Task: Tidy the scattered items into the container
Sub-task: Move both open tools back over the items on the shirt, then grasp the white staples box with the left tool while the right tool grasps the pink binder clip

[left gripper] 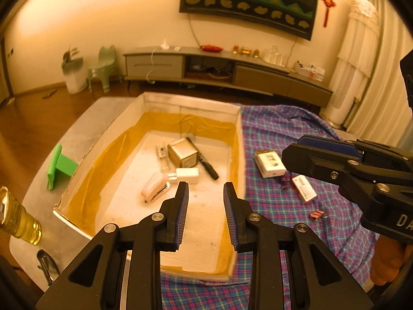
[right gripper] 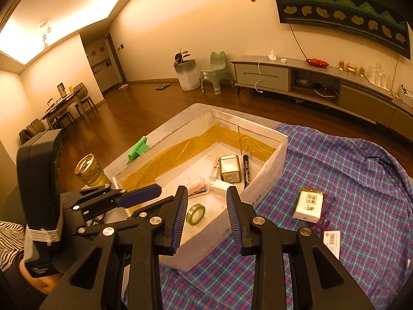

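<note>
while the left gripper (left gripper: 206, 188) hovers over the box (left gripper: 238, 139) with jaws wide and empty, the right gripper (right gripper: 207, 193) gapes empty too; tissue packet (right gripper: 309, 204) lies on the plaid cloth (right gripper: 361, 168), outside.

Cardboard box (left gripper: 238, 139) – glossy yellow tape lining; shiny metal tin (left gripper: 183, 152); plaid cloth (left gripper: 284, 199) – soft, matt; glass cup (right gripper: 90, 171).

Plaid cloth (right gripper: 348, 180) over the table at 3 o'clock, glass of yellow drink (left gripper: 18, 217) at 9, green plastic piece (left gripper: 60, 166) near 10, TV cabinet (left gripper: 227, 69) and green stool (right gripper: 215, 71) at 12, wall hanging (left gripper: 249, 0) above.
</note>
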`<state>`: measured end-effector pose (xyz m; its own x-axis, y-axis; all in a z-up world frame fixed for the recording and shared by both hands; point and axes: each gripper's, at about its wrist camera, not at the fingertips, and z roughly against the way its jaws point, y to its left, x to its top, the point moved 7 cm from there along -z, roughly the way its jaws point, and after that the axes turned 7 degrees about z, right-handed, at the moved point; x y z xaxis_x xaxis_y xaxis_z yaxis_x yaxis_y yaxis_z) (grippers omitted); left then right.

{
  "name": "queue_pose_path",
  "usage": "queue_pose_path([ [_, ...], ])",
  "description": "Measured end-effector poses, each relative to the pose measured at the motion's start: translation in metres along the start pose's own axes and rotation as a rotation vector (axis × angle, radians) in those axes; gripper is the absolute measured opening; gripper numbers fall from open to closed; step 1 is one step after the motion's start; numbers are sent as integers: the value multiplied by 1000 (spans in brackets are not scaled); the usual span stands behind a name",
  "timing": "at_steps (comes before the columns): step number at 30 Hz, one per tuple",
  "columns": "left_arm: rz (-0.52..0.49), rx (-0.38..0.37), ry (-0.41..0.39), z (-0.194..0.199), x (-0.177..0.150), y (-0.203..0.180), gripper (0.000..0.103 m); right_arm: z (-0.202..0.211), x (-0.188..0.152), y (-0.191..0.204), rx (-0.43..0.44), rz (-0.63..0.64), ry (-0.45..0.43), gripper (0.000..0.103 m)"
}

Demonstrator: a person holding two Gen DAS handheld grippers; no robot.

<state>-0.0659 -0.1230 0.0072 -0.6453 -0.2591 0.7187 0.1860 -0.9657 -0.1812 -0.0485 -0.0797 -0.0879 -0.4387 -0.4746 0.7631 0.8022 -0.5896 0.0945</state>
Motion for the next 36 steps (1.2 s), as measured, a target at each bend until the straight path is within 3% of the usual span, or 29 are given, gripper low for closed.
queue_pose_path([
  [3, -18, -65, -21, 9, -3, -17, 31, 18, -7, -6, -10, 0, -12, 33],
  [7, -14, -200, 31, 5, -11, -44, 36, 44, -21, -33, -66, -24, -21, 33],
  [14, -79, -255, 84, -13, -24, -94, 44, 71, -71, -110, -186, -141, 19, 33],
  [22, -75, -268, 189, -54, -44, -131, 48, 29, -146, -152, -254, -156, 189, 33],
  [24, -58, -266, 207, -63, -45, -134, 48, 11, -161, -156, -244, -150, 223, 40],
  [26, -42, -264, 227, -73, -47, -138, 48, -4, -173, -163, -234, -158, 241, 45],
  [33, -24, -259, 291, -113, -52, -160, 50, -40, -194, -179, -186, -184, 288, 45],
  [36, -27, -259, 314, -133, -54, -173, 50, -44, -197, -176, -161, -145, 266, 46],
])
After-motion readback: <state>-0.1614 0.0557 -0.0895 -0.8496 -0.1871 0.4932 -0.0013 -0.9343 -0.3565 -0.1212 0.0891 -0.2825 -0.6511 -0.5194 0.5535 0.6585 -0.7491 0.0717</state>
